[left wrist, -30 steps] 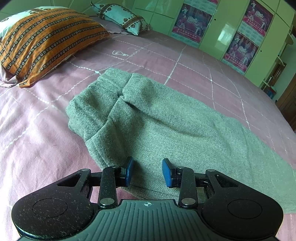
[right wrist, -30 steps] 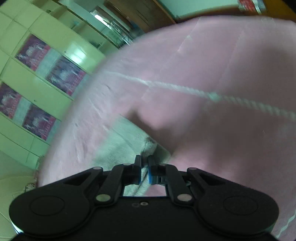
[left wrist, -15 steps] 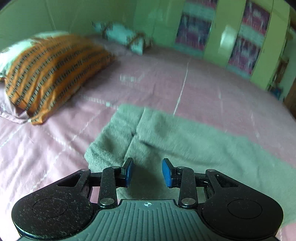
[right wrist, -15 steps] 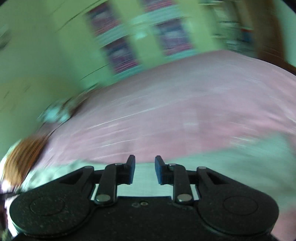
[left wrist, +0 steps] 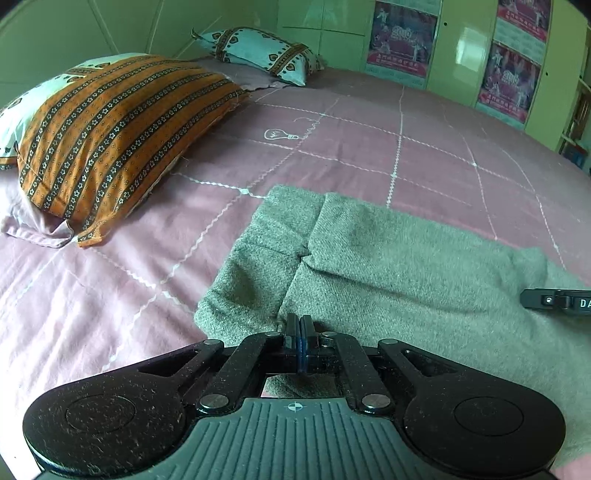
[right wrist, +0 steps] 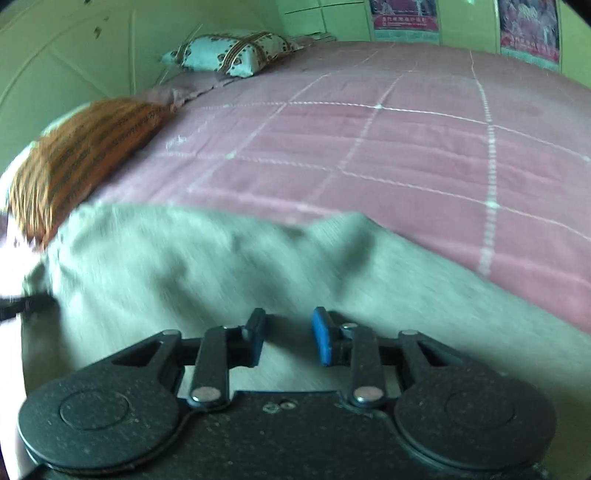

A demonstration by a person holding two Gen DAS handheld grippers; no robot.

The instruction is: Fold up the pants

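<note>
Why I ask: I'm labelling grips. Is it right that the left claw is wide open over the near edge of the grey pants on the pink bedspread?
Not quite. The left claw is shut, its blue pads pressed together at the near edge of the grey pants, as the left wrist view shows. The rest holds: the pants lie on the pink bedspread.

Readable text: very little.
White letters "DA" on my right gripper [left wrist: 557, 302], cut off at the frame edge. Digits like "2010" on the wardrobe posters [left wrist: 400, 35]; their other print is too small to read.
</note>
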